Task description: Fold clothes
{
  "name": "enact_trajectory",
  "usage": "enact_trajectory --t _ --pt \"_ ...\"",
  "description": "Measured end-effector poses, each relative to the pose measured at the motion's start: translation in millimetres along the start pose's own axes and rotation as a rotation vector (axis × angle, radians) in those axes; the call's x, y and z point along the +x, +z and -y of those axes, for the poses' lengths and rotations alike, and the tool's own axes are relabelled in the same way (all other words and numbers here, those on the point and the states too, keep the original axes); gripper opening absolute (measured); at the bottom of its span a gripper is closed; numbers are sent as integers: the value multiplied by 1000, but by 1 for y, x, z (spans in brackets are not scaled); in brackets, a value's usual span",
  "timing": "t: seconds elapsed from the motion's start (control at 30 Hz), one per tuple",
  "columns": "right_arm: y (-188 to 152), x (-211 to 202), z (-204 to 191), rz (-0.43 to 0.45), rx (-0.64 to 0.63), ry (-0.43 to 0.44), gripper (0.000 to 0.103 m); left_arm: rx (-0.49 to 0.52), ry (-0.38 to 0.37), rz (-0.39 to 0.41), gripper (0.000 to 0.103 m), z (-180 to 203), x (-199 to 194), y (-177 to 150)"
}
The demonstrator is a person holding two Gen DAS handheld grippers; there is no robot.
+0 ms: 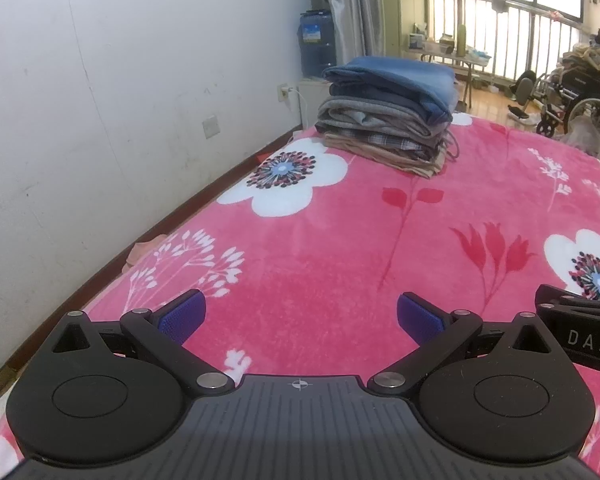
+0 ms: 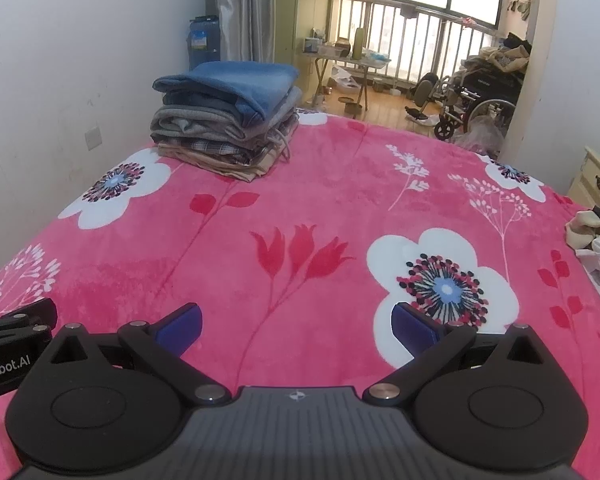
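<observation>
A stack of folded clothes, blue on top, then grey, plaid and beige, sits at the far end of the pink floral blanket. It also shows in the right wrist view. My left gripper is open and empty, low over the blanket near its front. My right gripper is open and empty beside it. A heap of unfolded clothes lies at the bed's right edge.
A white wall runs along the bed's left side. A blue water jug stands past the stack. A wheelchair and a small table stand on the balcony floor beyond. A cream dresser is at right.
</observation>
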State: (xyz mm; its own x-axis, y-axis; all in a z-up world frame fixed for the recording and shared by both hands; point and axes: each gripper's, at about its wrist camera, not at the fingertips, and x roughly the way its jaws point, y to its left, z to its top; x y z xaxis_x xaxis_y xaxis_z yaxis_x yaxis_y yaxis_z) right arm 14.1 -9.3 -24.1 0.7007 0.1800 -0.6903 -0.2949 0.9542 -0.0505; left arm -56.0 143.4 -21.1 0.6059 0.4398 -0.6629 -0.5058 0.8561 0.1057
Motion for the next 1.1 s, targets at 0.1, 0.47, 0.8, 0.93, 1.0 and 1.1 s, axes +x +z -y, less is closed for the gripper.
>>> enact_trajectory --t 0.1,0.47,0.8,0.93,1.0,1.1 --pt "0 -1 -1 1 1 0 103 -1 1 0 103 0 0 0" --pt "-2 0 0 -1 2 -1 103 2 1 -4 103 0 2 0" --pt "-3 0 -1 -4 3 -2 103 3 3 -7 103 0 3 0" --pt "-3 1 -1 -5 3 -3 103 2 4 -8 103 0 3 -1" --pt "-3 1 -1 -6 4 -3 103 2 4 -8 103 0 3 -1" --pt "-3 1 -1 -7 4 -3 103 2 4 -8 103 0 2 -1"
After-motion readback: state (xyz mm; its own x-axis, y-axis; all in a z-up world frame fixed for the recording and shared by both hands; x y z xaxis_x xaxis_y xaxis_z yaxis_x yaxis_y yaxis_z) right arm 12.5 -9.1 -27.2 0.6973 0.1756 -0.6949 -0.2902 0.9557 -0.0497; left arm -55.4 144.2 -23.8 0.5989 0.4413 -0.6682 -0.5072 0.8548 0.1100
